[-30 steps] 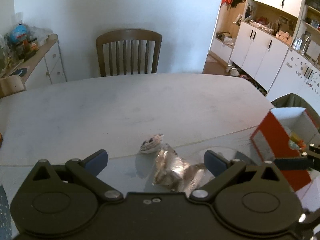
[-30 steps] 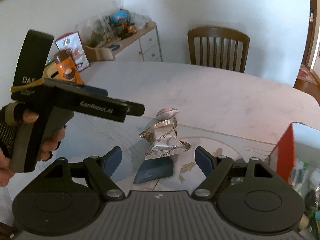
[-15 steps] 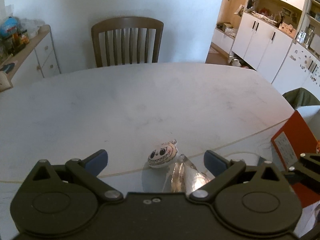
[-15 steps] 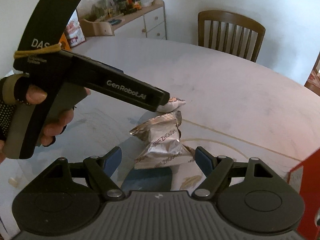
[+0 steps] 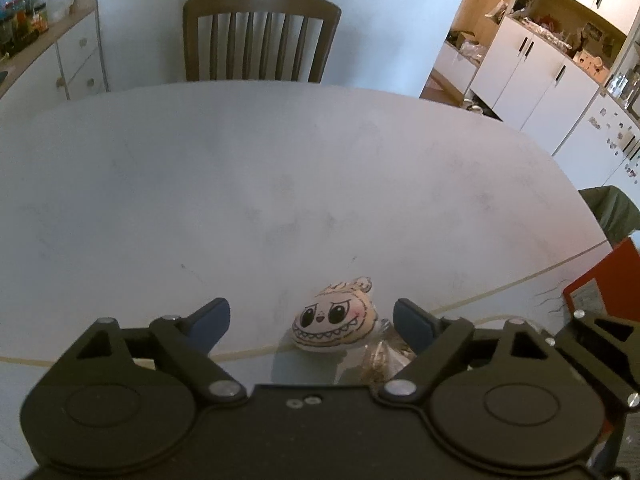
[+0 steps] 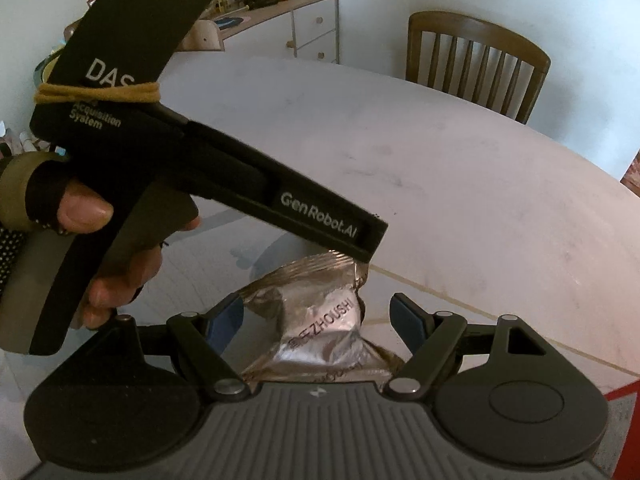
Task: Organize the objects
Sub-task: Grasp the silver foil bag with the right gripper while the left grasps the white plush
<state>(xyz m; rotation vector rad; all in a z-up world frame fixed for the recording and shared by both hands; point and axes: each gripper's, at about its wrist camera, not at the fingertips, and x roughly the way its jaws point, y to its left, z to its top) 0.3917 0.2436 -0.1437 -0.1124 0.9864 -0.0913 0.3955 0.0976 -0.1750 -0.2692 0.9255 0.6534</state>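
Note:
A small cream plush [image 5: 334, 320] with a toothy cartoon face lies on the white table [image 5: 280, 184]. It sits between the blue pads of my open left gripper [image 5: 312, 318], nearer the right pad. A crinkled silver foil packet [image 6: 316, 320] lies just behind the plush toward me; a corner of the packet [image 5: 380, 360] shows in the left wrist view. My right gripper [image 6: 318, 318] is open with the packet between its fingers. The left gripper's black body [image 6: 208, 168], held by a gloved hand [image 6: 100, 248], crosses the right wrist view above the packet and hides the plush there.
A red box [image 5: 604, 300] stands at the table's right edge, its red corner [image 6: 624, 396] low in the right wrist view. A wooden chair [image 5: 260, 36] stands at the far side. A sideboard [image 6: 288, 24] with clutter and white cabinets [image 5: 540, 72] line the walls.
Both grippers have moved forward and down over the table. The plush now lies between the left pads and the foil packet between the right fingers. Neither has shut.

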